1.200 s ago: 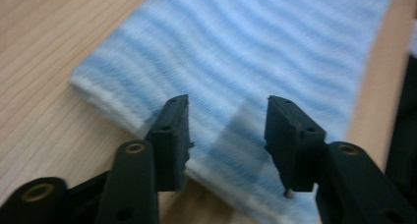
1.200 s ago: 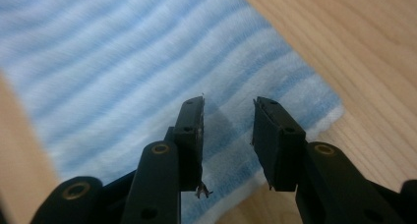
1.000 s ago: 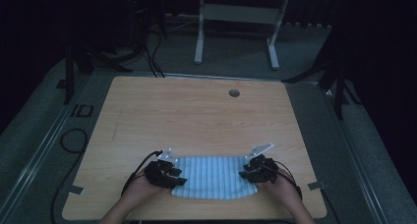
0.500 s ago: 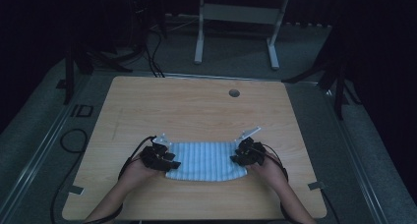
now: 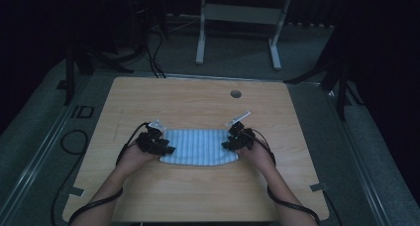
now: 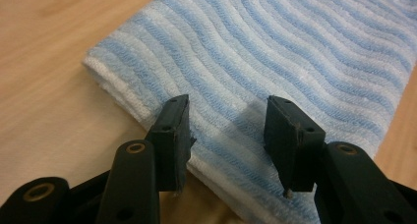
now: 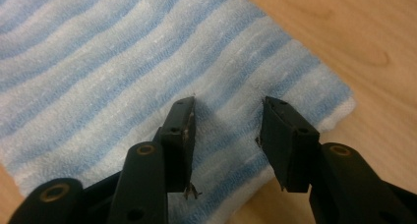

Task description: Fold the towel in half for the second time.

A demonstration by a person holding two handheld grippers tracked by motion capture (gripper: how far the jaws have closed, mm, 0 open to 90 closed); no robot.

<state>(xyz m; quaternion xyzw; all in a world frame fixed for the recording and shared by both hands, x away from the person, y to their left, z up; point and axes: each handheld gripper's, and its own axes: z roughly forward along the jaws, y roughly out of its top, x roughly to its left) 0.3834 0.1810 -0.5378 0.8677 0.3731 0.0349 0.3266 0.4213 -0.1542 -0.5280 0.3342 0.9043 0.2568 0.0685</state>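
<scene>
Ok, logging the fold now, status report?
Left tongs open, right tongs open. Both over the striped towel, flat on the table. Nothing in the way.

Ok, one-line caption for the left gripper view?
Left gripper, fingers open, poised over one end of a folded blue-and-white striped towel on a wooden table.

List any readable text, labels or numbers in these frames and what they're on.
"ID": large letters on the grey floor left of the table, read in the high view.
No print on the striped towel, the table or either gripper.
</scene>
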